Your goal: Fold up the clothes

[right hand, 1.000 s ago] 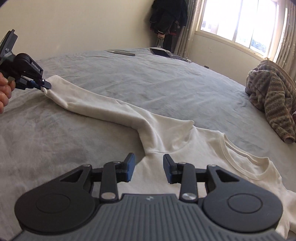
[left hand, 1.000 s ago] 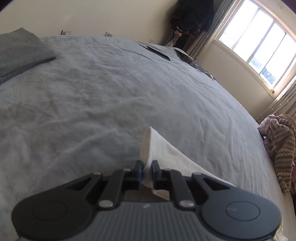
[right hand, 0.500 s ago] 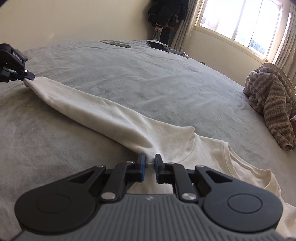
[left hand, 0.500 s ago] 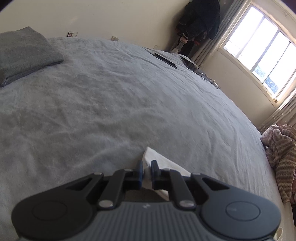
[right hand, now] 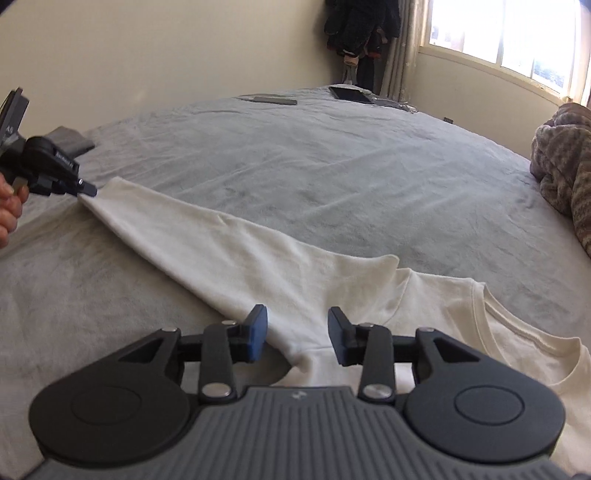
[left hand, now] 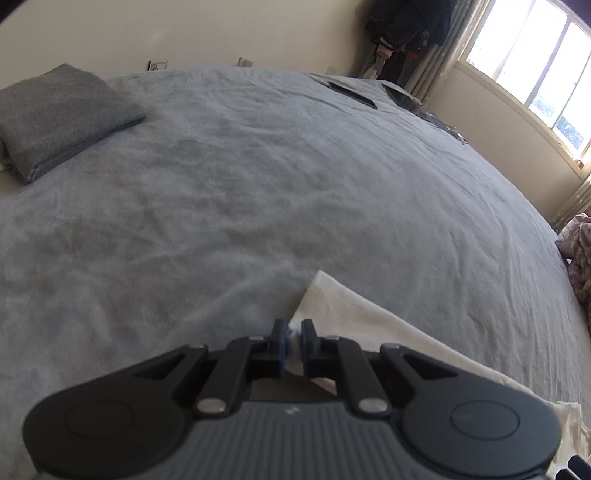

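Observation:
A cream long-sleeved shirt [right hand: 424,314] lies on the grey bed, its sleeve [right hand: 207,240] stretched out toward the left. My left gripper [left hand: 292,334] is shut on the sleeve cuff [left hand: 325,295]; in the right wrist view that same gripper [right hand: 86,190] pinches the cuff's end, with a hand behind it. My right gripper [right hand: 297,330] hovers over the armpit of the shirt, its jaws opening. The cloth lies below the jaws and the pads do not press on it.
A folded grey cloth [left hand: 55,118] lies at the far left of the bed [left hand: 295,177]. A striped knit garment [right hand: 565,173] is heaped at the right edge. Flat dark items [right hand: 349,93] lie at the far side, near hanging dark clothes [right hand: 362,26] and the window [right hand: 498,33].
My right gripper closed at the shirt's armpit half a second ago and has now opened again. The sleeve is pulled straighter to the left, with my left gripper still on the cuff.

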Action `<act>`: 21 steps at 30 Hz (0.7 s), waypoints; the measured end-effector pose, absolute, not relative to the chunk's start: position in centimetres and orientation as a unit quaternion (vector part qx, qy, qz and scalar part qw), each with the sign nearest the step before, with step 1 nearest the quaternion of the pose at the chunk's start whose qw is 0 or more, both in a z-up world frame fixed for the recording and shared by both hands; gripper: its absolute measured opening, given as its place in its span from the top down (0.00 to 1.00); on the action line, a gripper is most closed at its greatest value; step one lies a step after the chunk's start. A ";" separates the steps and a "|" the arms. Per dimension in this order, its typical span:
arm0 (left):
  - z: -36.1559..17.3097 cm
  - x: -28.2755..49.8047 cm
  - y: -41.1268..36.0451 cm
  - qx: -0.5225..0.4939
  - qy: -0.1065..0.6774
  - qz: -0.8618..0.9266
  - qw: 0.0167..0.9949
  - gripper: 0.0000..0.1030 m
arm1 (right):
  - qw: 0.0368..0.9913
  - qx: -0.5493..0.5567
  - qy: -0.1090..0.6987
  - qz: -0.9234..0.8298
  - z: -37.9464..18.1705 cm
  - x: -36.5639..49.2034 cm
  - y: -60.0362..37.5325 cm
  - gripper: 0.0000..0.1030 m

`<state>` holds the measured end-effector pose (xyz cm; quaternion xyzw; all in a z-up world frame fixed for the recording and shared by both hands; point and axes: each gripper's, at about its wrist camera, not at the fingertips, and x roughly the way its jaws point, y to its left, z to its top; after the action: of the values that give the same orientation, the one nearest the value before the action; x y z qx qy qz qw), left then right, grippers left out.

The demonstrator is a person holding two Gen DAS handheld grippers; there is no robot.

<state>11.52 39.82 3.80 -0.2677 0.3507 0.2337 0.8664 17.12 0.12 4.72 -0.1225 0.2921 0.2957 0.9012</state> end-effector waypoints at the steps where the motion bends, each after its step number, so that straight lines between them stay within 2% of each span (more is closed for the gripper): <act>1: 4.0 11.4 39.8 -0.271 0.355 0.239 0.862 0.92 | 0.908 -0.110 0.289 0.284 4.9 17.5 -0.2 0.62; 12: 4.6 10.7 38.1 -0.226 0.378 0.286 0.851 0.92 | 0.923 -0.099 0.326 0.181 2.7 21.8 -0.4 0.62; 18: 4.9 9.1 38.4 -0.267 0.369 0.308 0.835 0.92 | 0.923 -0.128 0.314 0.182 1.1 22.1 2.6 0.58; 21: 4.7 8.9 38.1 -0.272 0.371 0.320 0.828 0.92 | 0.922 -0.115 0.310 0.200 1.1 21.7 3.4 0.63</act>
<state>8.89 38.11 4.67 -0.2719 0.3714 0.3203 0.8280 21.75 3.40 1.14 -0.1152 0.3101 0.1998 0.9223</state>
